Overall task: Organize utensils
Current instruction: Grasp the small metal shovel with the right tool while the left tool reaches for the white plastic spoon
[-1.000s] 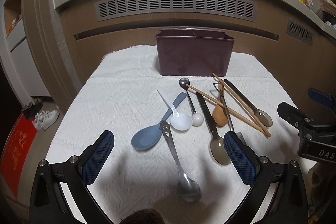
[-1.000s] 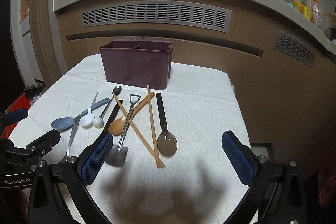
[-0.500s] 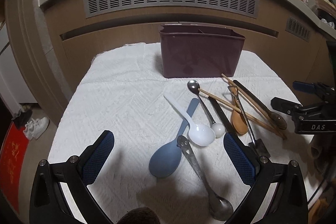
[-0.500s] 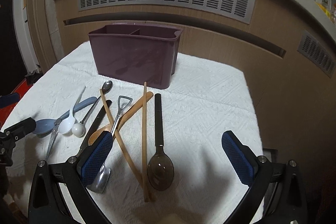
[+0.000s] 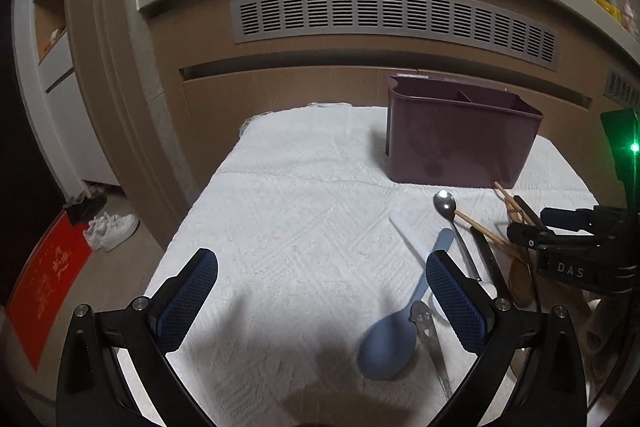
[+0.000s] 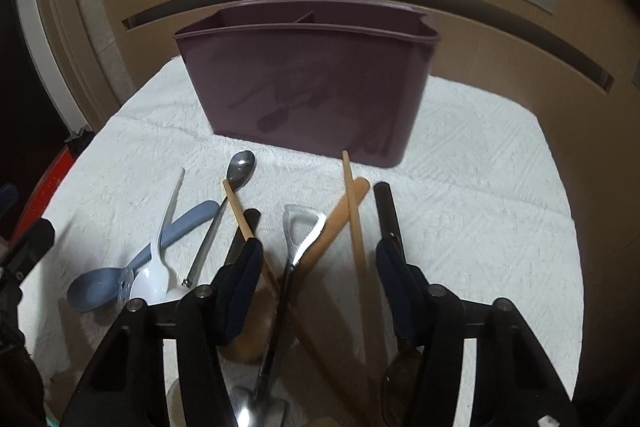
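The right gripper (image 6: 318, 269) is standing with its fingers (image 6: 244, 279) about half apart, having just been closing, and they are straddling several utensils on the table without pressing on any: a metal spoon with a looped handle (image 6: 296, 247), a wooden spoon (image 6: 332, 223) and one chopstick (image 6: 356, 227) are lying in the gap between the blue pads, while the other chopstick (image 6: 242, 215) is running under the left pad and a dark-handled spoon (image 6: 386, 211) is passing beside the right pad. All of these are lying just in front of the purple utensil caddy (image 6: 308, 87), their handles pointing towards it. To the front left of the caddy a steel spoon (image 6: 240, 167) is lying bowl towards it, and further out a white spoon (image 6: 154, 275) is crossing a blue spoon (image 6: 98, 287). The left gripper (image 5: 320, 301) is hovering with its fingers (image 5: 188, 299) spread wide and holding nothing, over bare white cloth (image 5: 288, 227) well to the front left of the caddy (image 5: 460, 139); the blue spoon (image 5: 390, 343) is lying just inside its right pad. The caddy is standing upright at the far side of the table, its divided compartments showing nothing inside from here
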Demonstrator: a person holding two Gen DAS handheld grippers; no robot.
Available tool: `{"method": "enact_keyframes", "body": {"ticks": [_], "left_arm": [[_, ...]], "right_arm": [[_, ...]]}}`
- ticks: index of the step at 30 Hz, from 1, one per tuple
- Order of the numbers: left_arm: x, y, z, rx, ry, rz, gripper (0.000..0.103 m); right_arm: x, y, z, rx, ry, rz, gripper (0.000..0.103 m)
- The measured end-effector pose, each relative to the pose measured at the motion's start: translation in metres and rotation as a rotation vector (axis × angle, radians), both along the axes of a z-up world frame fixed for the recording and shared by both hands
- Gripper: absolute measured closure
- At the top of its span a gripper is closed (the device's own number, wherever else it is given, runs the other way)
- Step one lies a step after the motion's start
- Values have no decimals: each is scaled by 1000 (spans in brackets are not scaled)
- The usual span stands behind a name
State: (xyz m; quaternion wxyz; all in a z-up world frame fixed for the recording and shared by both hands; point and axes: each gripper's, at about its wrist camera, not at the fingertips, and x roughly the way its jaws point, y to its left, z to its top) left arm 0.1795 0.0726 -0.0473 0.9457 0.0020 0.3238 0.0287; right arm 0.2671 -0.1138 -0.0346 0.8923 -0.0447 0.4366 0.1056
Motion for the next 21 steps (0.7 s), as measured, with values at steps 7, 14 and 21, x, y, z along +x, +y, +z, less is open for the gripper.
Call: {"method": "enact_keyframes", "body": {"ticks": [7, 14, 21], "left_arm": [[-3, 25, -5, -57, -14, 25, 0], [-1, 37, -14, -110, 16, 25, 0], [1, 19, -12, -126, 56, -35, 0]], "right_arm": [[19, 21, -2, -48, 4, -4, 57], [22, 29, -5, -80, 24, 9, 80], [3, 15, 18, -34, -23, 53, 81]]}}
